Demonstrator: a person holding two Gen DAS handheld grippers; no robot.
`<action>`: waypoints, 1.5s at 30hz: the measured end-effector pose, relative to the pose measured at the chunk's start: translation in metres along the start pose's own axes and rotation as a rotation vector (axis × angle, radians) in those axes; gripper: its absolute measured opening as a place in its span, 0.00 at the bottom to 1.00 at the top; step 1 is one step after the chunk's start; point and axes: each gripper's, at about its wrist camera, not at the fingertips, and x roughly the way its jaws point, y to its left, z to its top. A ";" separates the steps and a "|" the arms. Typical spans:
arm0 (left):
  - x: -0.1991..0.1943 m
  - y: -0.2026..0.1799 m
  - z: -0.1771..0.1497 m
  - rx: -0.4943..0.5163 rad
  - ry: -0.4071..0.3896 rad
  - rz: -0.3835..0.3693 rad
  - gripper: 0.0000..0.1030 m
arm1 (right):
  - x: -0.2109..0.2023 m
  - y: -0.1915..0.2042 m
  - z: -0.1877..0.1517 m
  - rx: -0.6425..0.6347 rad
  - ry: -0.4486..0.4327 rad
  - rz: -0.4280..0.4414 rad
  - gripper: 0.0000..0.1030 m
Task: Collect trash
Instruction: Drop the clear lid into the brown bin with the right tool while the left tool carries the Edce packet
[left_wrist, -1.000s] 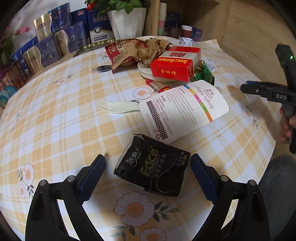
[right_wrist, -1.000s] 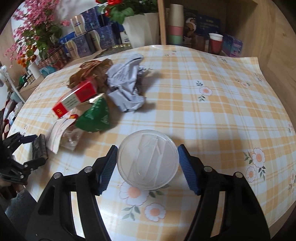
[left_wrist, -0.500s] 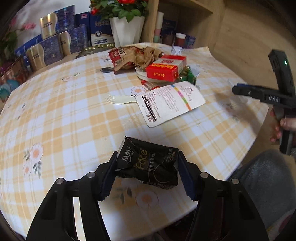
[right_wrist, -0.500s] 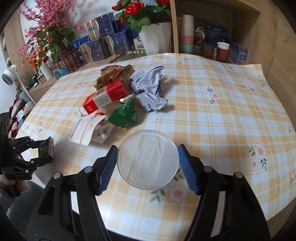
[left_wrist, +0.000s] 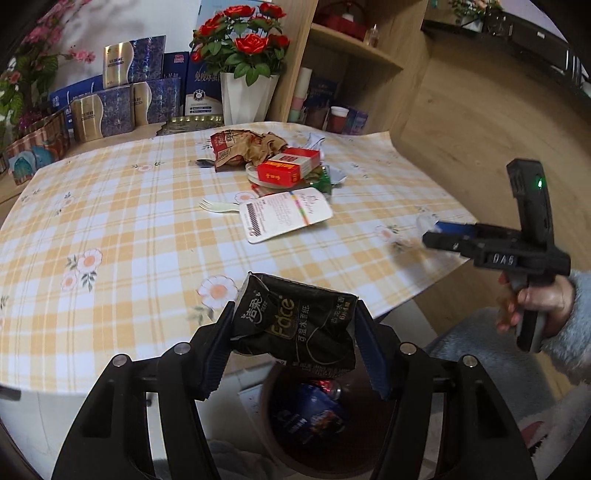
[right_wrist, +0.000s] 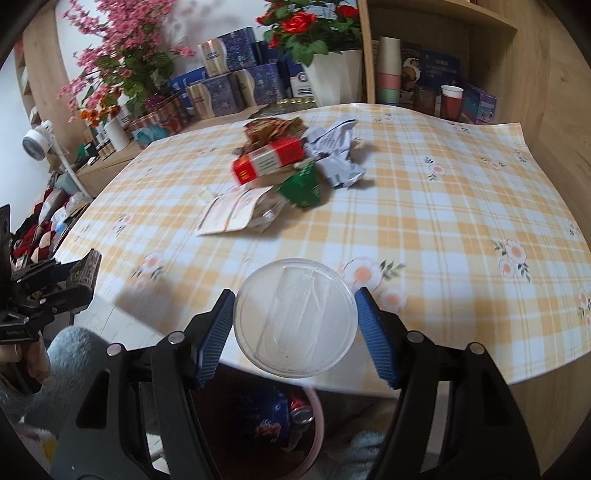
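My left gripper is shut on a black tissue pack and holds it off the table's front edge, above a round trash bin that has cans and wrappers inside. My right gripper is shut on a clear round plastic lid, also past the table edge above the bin. More trash lies mid-table: a red box, a brown wrapper, a white card, a plastic fork, a green packet and crumpled paper.
The table has a yellow plaid cloth. Behind it stand blue and gold boxes, a white pot of red roses and a wooden shelf with cups. The right gripper shows in the left wrist view.
My left gripper shut on the black tissue pack and lifted it back off the table over the bin. My right gripper carried the clear lid back past the table edge over the bin.
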 end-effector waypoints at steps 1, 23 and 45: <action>-0.004 -0.002 -0.003 -0.006 -0.004 -0.004 0.59 | -0.002 0.003 -0.003 -0.006 0.002 0.003 0.65; -0.053 -0.009 -0.046 -0.091 -0.060 0.012 0.59 | 0.000 0.059 -0.088 -0.056 0.160 0.093 0.65; -0.032 0.007 -0.055 -0.152 -0.011 -0.007 0.59 | 0.072 0.069 -0.097 0.028 0.324 0.155 0.85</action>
